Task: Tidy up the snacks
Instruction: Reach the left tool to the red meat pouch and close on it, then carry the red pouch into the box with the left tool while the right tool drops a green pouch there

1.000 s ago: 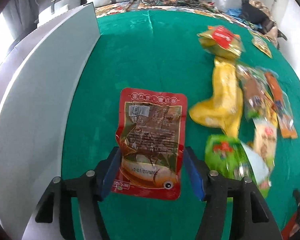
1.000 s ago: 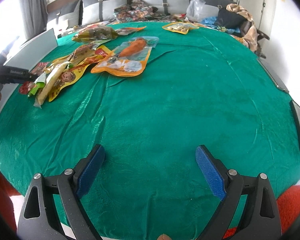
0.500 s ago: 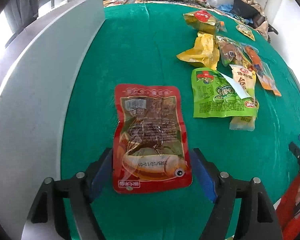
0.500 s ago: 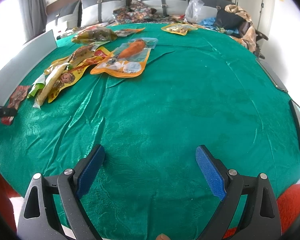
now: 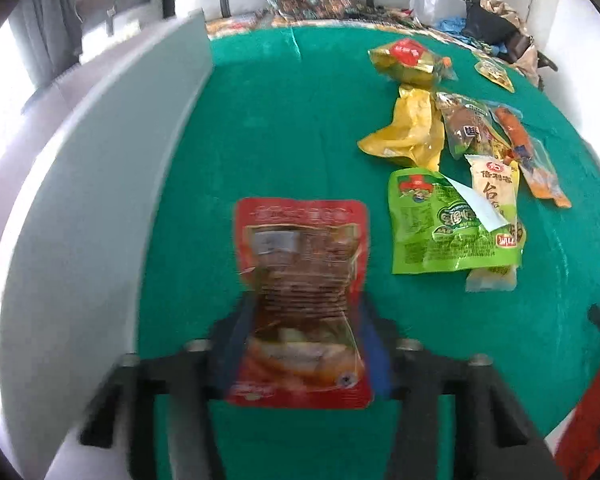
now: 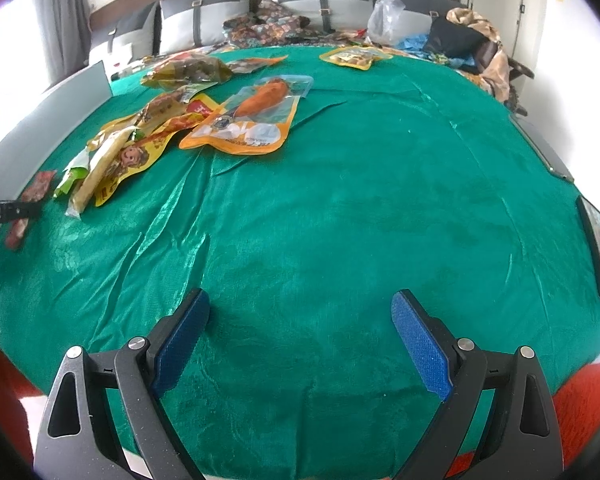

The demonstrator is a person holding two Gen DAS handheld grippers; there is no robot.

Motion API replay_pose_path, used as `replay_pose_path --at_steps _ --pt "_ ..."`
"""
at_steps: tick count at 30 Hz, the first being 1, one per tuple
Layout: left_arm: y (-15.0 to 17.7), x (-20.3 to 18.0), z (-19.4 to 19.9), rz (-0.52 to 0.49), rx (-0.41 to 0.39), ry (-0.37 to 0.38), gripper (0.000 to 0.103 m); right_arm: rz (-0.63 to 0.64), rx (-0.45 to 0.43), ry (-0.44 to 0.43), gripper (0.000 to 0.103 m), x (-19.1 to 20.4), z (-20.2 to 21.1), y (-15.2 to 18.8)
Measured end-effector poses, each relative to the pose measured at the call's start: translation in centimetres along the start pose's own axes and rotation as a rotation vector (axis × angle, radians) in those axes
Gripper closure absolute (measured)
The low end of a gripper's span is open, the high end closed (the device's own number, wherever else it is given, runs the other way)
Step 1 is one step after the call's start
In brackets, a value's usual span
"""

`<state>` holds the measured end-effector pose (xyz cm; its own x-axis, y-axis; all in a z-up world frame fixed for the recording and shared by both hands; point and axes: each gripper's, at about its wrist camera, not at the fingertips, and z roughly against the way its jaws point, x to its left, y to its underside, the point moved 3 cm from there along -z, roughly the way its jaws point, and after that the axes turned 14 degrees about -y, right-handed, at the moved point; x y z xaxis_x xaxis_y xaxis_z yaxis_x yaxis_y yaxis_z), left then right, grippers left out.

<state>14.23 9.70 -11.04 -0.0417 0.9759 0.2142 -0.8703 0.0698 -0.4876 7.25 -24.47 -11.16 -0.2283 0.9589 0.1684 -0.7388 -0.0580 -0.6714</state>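
Left tool (image 5: 304,344) has just been closing, and its blue pads now pinch the red snack pouch (image 5: 302,280) by its sides, buckling it, low on the green counter (image 5: 284,120). The green packet (image 5: 440,228) lies at two o'clock of it. Right tool (image 6: 300,340) hangs wide open, gripping nothing.

A green cloth (image 6: 340,208) covers the table; snack packets (image 6: 244,120) lie scattered on it, perhaps overlapping at the left.
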Motion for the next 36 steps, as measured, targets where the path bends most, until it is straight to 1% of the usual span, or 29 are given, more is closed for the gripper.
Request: replay_pose_path --at_steps 2,4,5,6,10,11,13,15,16,17,18,19,20,22,24,25,27,31,33,35,36 --pt "0.7 0.5 0.4 0.052 0.010 0.039 0.066 0.003 0.042 -0.019 0.010 0.3 0.1 -0.2" --pt "1.7 1.0 0.9 0.090 0.003 0.050 0.067 0.004 0.030 -0.108 0.011 1.6 0.5 -1.1" --pt "2.1 1.1 1.1 0.105 -0.001 0.054 0.067 0.038 0.017 -0.183 0.011 3.2 0.7 -2.2" --pt "2.6 1.4 1.5 0.126 -0.008 0.061 0.067 0.091 0.025 -0.239 0.011 5.0 0.4 -3.4" --pt "3.5 2.3 3.5 0.181 -0.061 0.085 0.067 0.298 0.113 -0.404 0.013 13.4 -2.4 -9.0" --pt "3.6 2.6 4.0 0.193 -0.072 0.091 0.067 0.370 0.141 -0.422 0.013 15.8 -3.4 -10.1" --pt "3.9 3.4 4.7 0.228 -0.085 0.096 0.067 0.510 0.214 -0.413 0.013 19.8 -5.8 -11.1" --pt "4.3 4.1 4.9 0.268 -0.086 0.113 0.067 0.623 0.305 -0.349 0.013 22.4 -9.0 -11.4" --pt "4.3 4.2 4.9 0.282 -0.086 0.124 0.067 0.645 0.349 -0.316 0.020 22.8 -10.3 -11.4" --pt "4.5 4.3 5.1 0.288 -0.091 0.130 0.067 0.657 0.400 -0.288 0.063 23.0 -11.5 -11.3" --pt "4.6 4.4 5.5 0.289 -0.102 0.136 0.067 0.653 0.434 -0.278 0.062 22.8 -12.1 -11.3" --pt "4.7 4.5 5.8 0.289 -0.112 0.143 0.067 0.616 0.436 -0.300 0.069 22.6 -12.1 -11.7" --pt "4.5 4.5 6.1 0.292 -0.120 0.154 0.067 0.576 0.437 -0.310 0.080 22.1 -11.8 -12.3" --pt "4.2 4.4 6.6 0.305 -0.136 0.182 0.067 0.501 0.415 -0.344 0.086 21.3 -10.7 -13.4" --pt "3.6 4.3 7.1 0.316 -0.145 0.209 0.067 0.431 0.370 -0.324 0.087 20.1 -9.7 -14.5" --pt "3.4 4.1 7.4 0.321 -0.149 0.222 0.067 0.396 0.364 -0.330 0.087 19.7 -9.4 -14.6" --pt "3.1 4.2 8.1 0.333 -0.160 0.242 0.067 0.326 0.366 -0.352 0.088 18.7 -9.2 -15.1" --pt "2.6 5.8 10.3 0.382 -0.187 0.287 0.067 0.246 0.302 -0.424 0.088 18.2 -7.0 -16.2" --pt "1.8 8.0 11.8 0.420 -0.216 0.300 0.067 0.198 0.260 -0.458 0.088 18.4 -6.1 -17.1" --pt "1.1 10.7 13.1 0.451 -0.245 0.282 0.066 0.150 0.220 -0.517 0.088 19.7 -4.8 -18.2" --pt "0.7 12.6 13.6 0.470 -0.256 0.259 0.066 0.135 0.201 -0.552 0.088 20.7 -4.3 -18.8"
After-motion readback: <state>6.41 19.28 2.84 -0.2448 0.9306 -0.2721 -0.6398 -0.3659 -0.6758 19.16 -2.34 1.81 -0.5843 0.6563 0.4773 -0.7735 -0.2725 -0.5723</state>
